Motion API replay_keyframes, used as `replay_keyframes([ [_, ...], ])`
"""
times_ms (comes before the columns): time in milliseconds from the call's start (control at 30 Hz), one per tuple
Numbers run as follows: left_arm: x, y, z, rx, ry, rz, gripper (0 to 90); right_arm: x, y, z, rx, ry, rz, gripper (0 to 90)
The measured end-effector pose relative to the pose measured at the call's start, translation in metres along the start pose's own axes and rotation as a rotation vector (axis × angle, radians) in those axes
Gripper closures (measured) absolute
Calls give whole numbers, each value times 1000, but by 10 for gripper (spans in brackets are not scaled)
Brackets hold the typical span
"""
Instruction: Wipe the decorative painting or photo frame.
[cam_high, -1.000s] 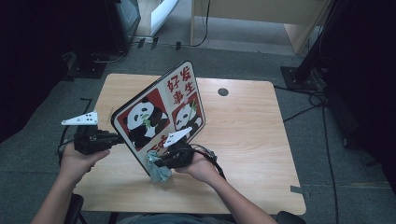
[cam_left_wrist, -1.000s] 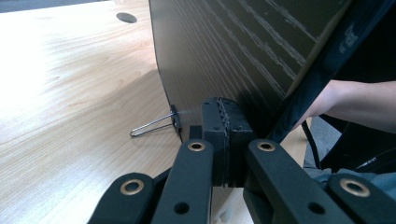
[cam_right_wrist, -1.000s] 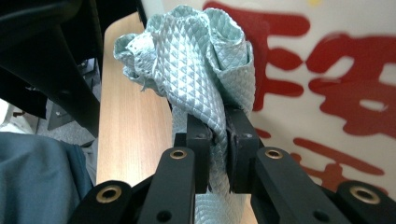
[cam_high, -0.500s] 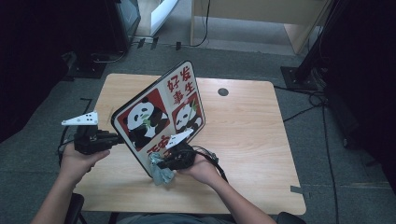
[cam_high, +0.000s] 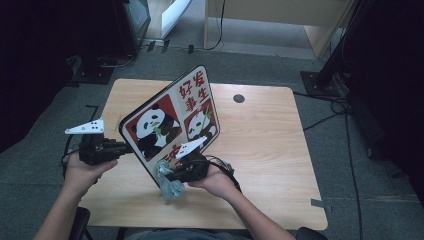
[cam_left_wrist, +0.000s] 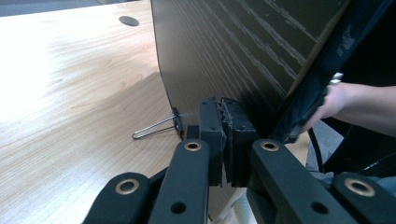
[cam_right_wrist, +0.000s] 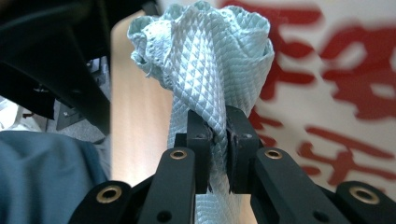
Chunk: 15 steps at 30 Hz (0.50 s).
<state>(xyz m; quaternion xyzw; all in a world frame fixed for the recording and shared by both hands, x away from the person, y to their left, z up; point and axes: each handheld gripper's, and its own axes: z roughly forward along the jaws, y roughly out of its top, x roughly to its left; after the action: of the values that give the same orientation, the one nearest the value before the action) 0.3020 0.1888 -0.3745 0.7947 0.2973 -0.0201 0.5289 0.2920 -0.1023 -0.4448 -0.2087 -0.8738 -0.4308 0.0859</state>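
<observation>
A panda board (cam_high: 172, 122) stands tilted on its lower edge on the table (cam_high: 270, 150), toward the near left. The left gripper (cam_high: 122, 147) clamps the board's left edge; the right gripper (cam_high: 167, 176) sits at its lower near corner, pinching a cloth (cam_high: 170, 186) against the front face. A wire stand (cam_left_wrist: 154, 127) rests on the tabletop behind the board — a cable hole (cam_high: 239, 98) lies farther back, to the right.

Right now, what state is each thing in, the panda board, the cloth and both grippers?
Panda board: tilted up on edge, printed face toward the camera.
Cloth: bunched, pressed against the board's printed face.
Left gripper: shut on the board's edge.
Right gripper: shut on the cloth.
Table: bare wood.
</observation>
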Motion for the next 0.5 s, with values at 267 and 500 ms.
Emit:
replay_keyframes([
  [267,1,-1,0,4,10,-5,879,29,19,3,-10,44,-70,825],
  [500,0,-2,0,5,11,-6,878,40,25,17,18,76,-103,825],
])
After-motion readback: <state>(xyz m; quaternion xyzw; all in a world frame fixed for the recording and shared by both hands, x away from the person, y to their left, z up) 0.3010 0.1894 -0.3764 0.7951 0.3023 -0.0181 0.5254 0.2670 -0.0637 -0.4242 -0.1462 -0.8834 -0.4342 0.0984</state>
